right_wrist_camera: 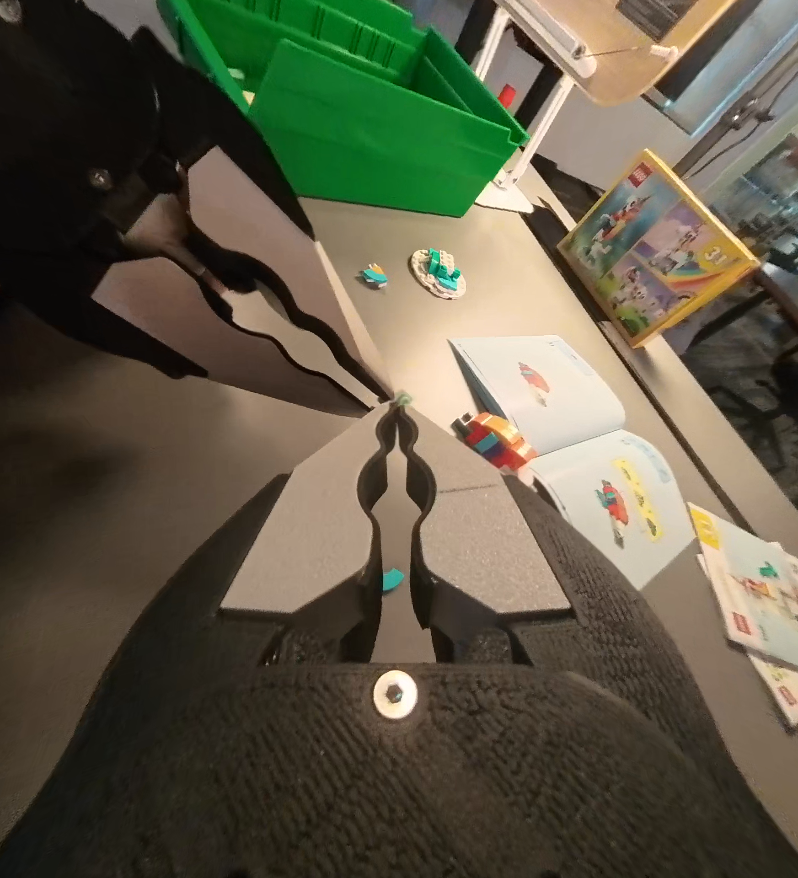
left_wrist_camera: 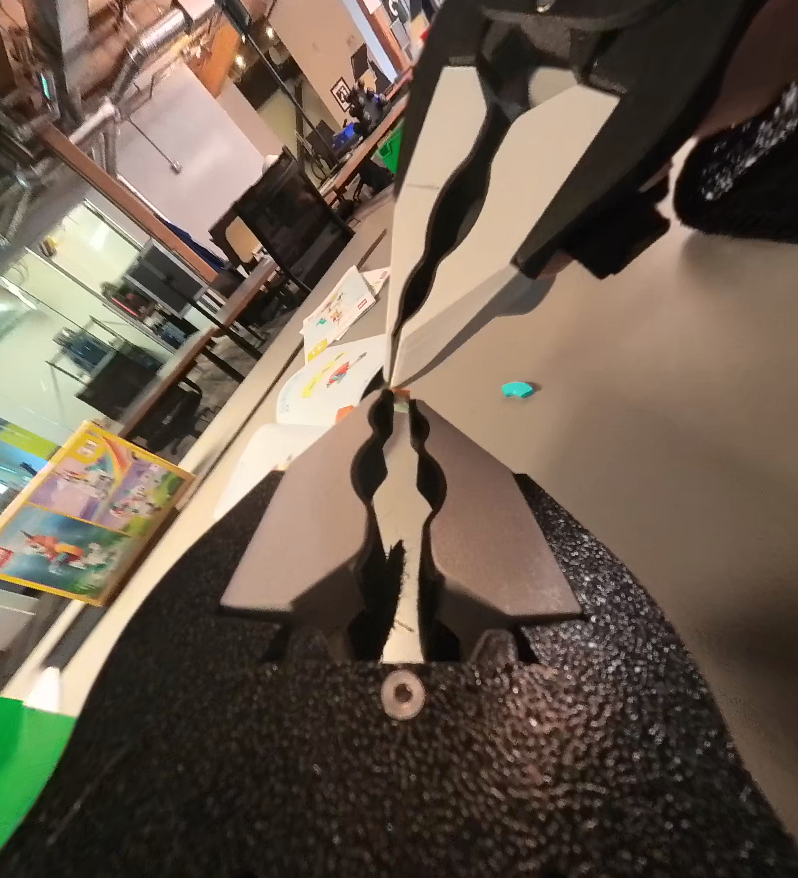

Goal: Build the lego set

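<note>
My left gripper point(left_wrist_camera: 394, 399) and my right gripper point(right_wrist_camera: 397, 409) meet tip to tip above the grey table point(right_wrist_camera: 506, 285). Both are shut, and a tiny green piece point(right_wrist_camera: 404, 399) is pinched where the tips touch. It shows pale between the left fingers in the left wrist view point(left_wrist_camera: 400, 406). I cannot tell whether it is one piece or two. An orange and red build point(right_wrist_camera: 492, 442) lies just beyond the tips, by the open booklet point(right_wrist_camera: 572, 413). A loose teal curved piece point(left_wrist_camera: 518, 389) lies on the table; it also shows under my right gripper point(right_wrist_camera: 389, 580).
A white round plate with teal bricks point(right_wrist_camera: 437, 274) and a small teal assembly point(right_wrist_camera: 373, 276) lie farther off. A green bin point(right_wrist_camera: 363, 123) stands behind them. The set's yellow box point(right_wrist_camera: 653, 247) stands at the table's edge. More booklets point(right_wrist_camera: 767, 617) lie at the right. Left and right tips are no more than a few centimetres apart.
</note>
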